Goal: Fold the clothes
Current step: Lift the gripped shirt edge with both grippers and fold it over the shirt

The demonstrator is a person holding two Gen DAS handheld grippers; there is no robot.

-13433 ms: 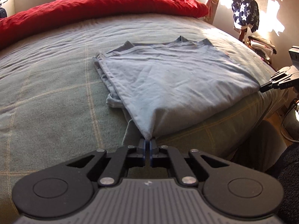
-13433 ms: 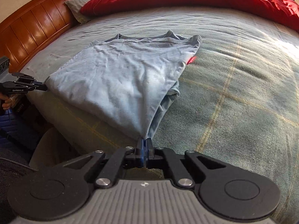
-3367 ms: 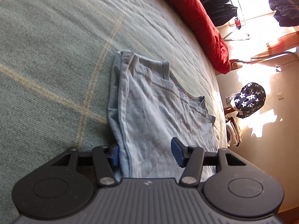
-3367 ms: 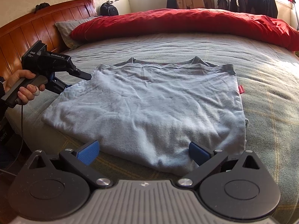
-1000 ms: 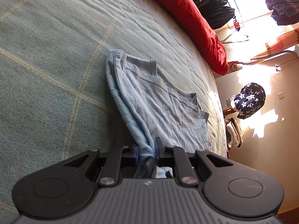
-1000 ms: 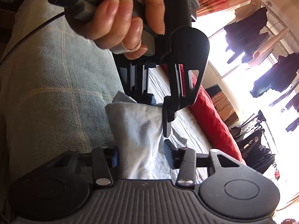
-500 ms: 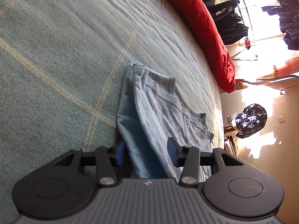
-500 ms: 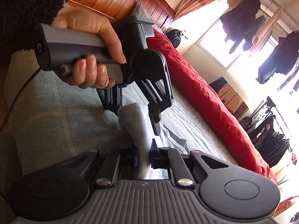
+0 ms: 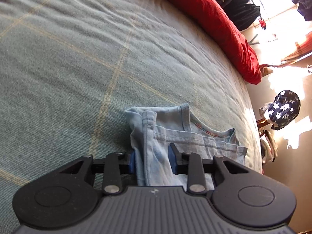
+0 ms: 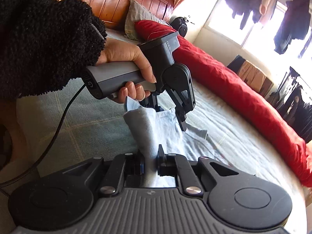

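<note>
Half a second ago the right gripper [image 10: 151,160] was only closing on a bunched edge of the pale blue T-shirt [image 9: 175,134]; now its fingers are clamped on that bunch, which rises between them as a thick twisted column, while the left gripper [image 9: 153,160], shut on the cloth a second ago, stands with its blue pads [image 9: 172,159] apart and the folded edge lying loose between them; the T-shirt itself rests as a narrow, many-layered strip on the green checked bedspread [image 9: 78,68], its collar end away from the left gripper, towards the bed's foot; the red duvet [image 9: 214,19] lies well beyond it. In the right wrist view the person's left hand [image 10: 124,58], in a black fleece sleeve [image 10: 39,35], holds the left gripper just above and beyond the pinched bunch. The strip's long axis runs straight ahead of the left fingers, so a further fold would probably carry the near end forward along that line; the right gripper alone has hold of it.
</note>
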